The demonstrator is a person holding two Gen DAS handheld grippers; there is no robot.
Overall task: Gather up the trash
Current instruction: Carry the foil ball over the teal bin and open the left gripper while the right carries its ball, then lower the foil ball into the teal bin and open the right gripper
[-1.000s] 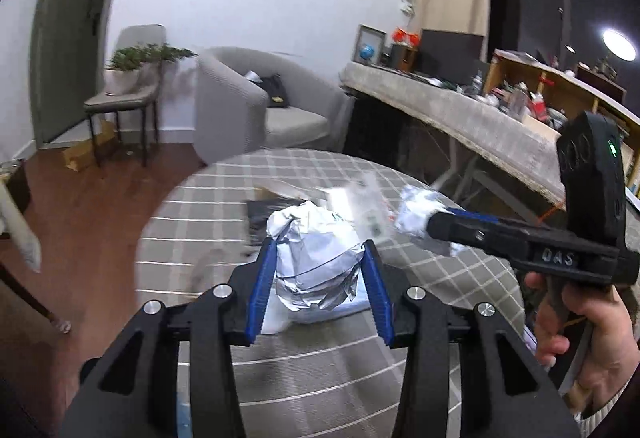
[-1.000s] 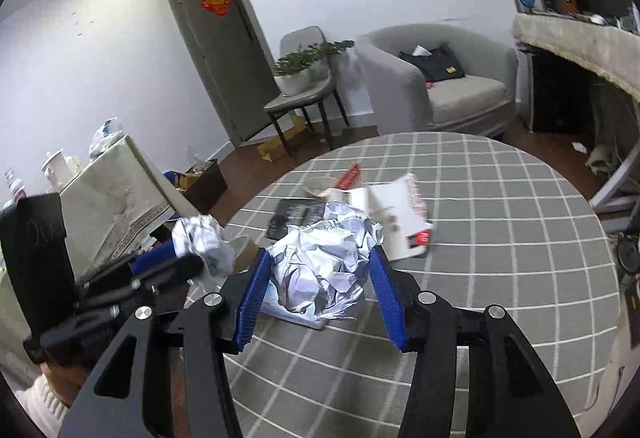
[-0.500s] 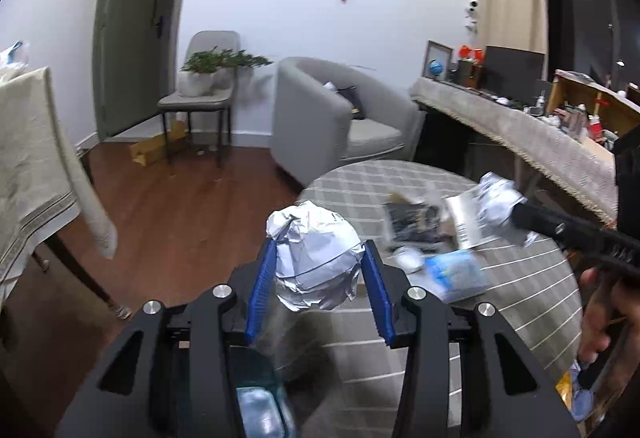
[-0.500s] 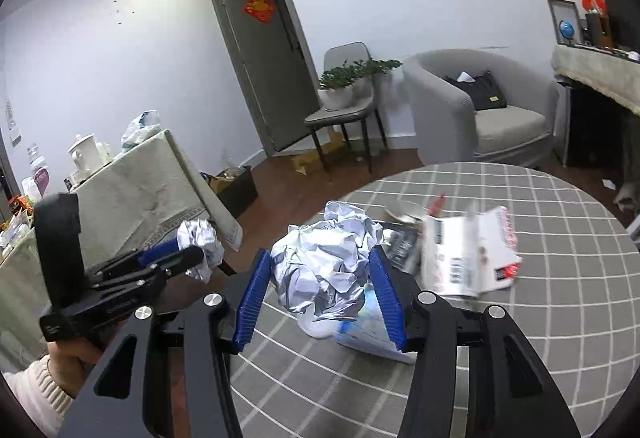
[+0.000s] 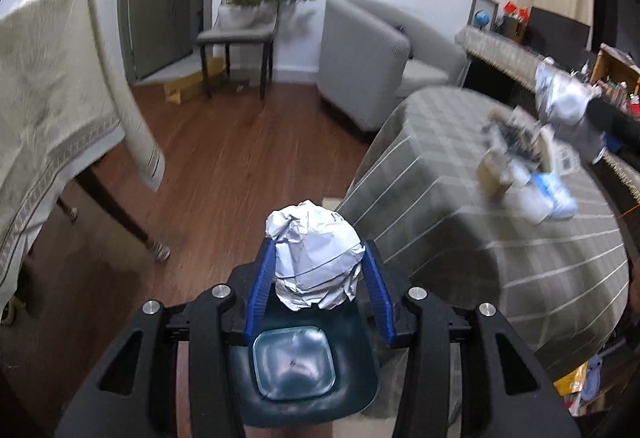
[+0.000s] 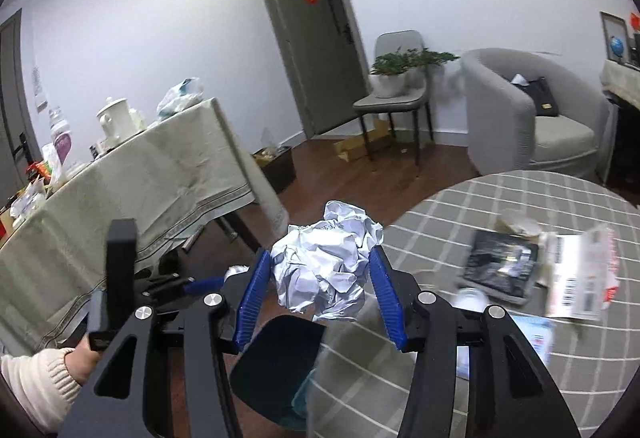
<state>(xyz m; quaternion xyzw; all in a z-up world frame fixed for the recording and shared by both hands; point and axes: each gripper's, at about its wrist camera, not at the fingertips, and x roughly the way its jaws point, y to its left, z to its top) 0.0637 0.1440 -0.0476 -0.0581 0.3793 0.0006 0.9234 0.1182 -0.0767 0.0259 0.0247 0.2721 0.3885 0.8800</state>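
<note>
The right hand-held gripper [image 6: 320,284] clamps a crumpled paper ball [image 6: 326,270] between its blue pads. Directly below it sits a dark trash bin [image 6: 276,366], open. To its right, on the checked desk [image 6: 440,222], lie a dark booklet [image 6: 500,268] and printed paper [image 6: 580,278]. To its left, the left hand-held gripper [image 6: 224,278] is partly hidden.
</note>
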